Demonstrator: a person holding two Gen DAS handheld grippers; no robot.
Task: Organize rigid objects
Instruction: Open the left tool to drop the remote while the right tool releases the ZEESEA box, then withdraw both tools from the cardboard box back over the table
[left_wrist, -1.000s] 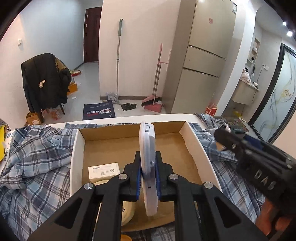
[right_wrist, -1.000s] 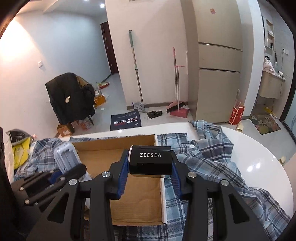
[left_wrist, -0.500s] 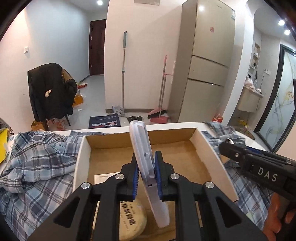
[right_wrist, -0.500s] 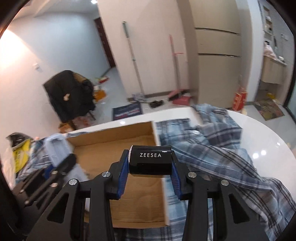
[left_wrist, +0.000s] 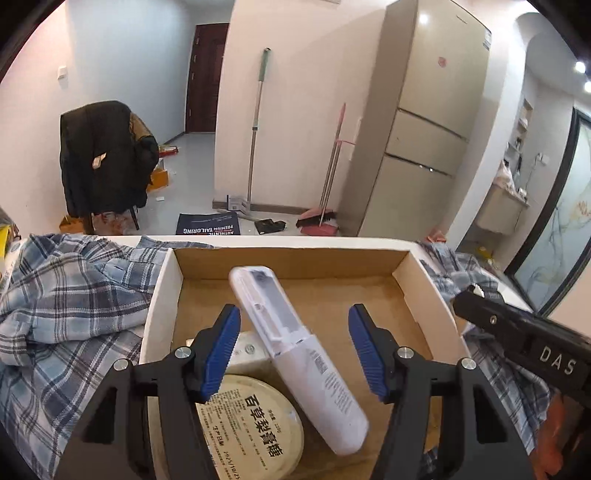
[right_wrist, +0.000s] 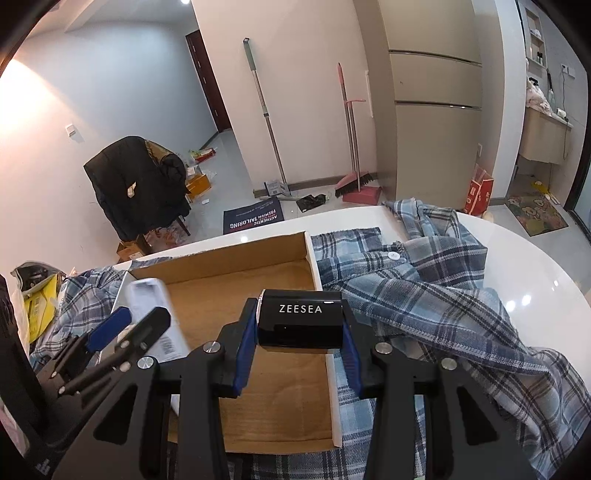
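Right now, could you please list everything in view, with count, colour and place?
box: 1, white outside, brown inside, on the table.
remote: 1, white, tilted in the box, free between the open left jaws.
tin: 1, cream, round, box's near left corner.
carton: 1, white, small, behind the tin.
case: 1, black, marked ZEESEA, in the right gripper over the box's right wall.
shirt: blue plaid cloth, both sides of the box; count unclear.
table: 1, white.
left gripper: black with blue pads, open.
right gripper: same, shut on the case.
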